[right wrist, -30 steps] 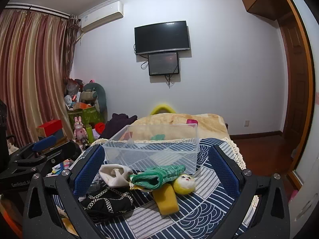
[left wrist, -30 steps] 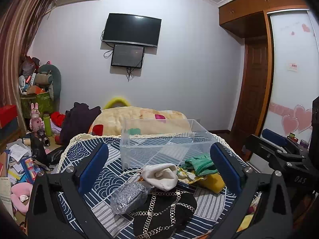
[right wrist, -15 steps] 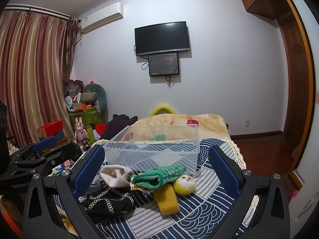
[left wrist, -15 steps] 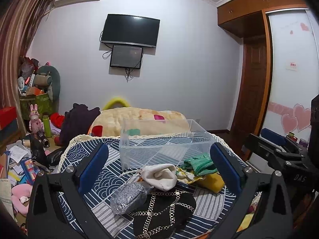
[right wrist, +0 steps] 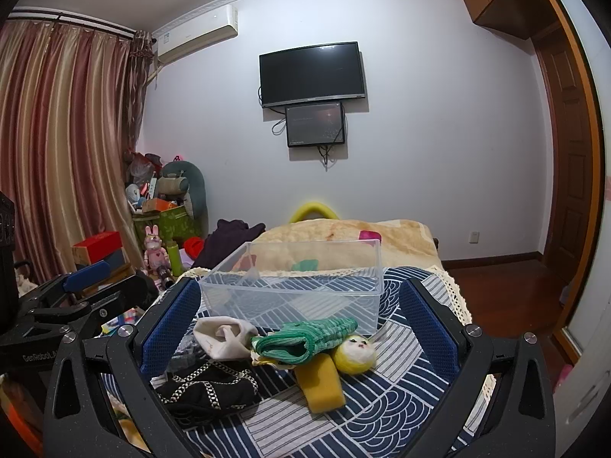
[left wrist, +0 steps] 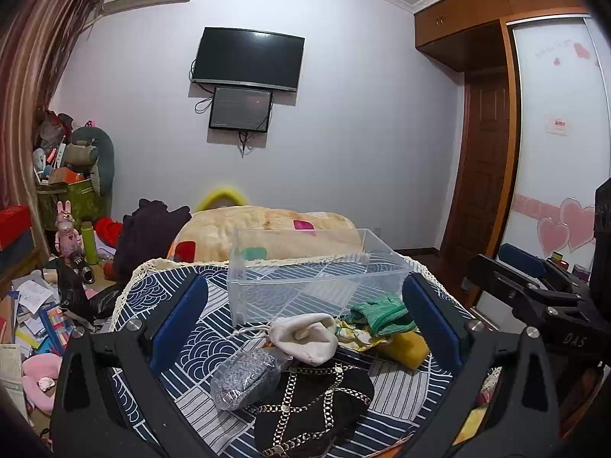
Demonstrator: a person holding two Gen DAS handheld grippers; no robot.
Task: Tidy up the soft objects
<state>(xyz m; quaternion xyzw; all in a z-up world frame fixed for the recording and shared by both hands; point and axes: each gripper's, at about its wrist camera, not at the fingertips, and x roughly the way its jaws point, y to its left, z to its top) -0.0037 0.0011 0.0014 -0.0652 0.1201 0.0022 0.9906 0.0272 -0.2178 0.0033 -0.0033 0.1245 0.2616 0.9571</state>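
Observation:
A pile of soft objects lies on the blue patterned tablecloth [left wrist: 198, 347]: a grey knit item in a clear bag [left wrist: 244, 378], a cream cloth pouch [left wrist: 305, 337], a black piece with gold chains [left wrist: 313, 408], a green knit item [right wrist: 305, 339], a yellow sponge [right wrist: 322, 383] and a yellow-headed doll [right wrist: 355, 349]. A clear plastic bin [left wrist: 305, 278] stands empty behind them. My left gripper [left wrist: 305, 324] is open and empty, above the pile. My right gripper [right wrist: 301, 328] is open and empty, also facing the pile.
A bed with a beige blanket [right wrist: 343, 236] lies behind the table. Clutter of books, toys and boxes [left wrist: 38, 305] fills the floor at left. A wooden door [left wrist: 481, 175] and wardrobe stand at right. A TV [right wrist: 311, 74] hangs on the far wall.

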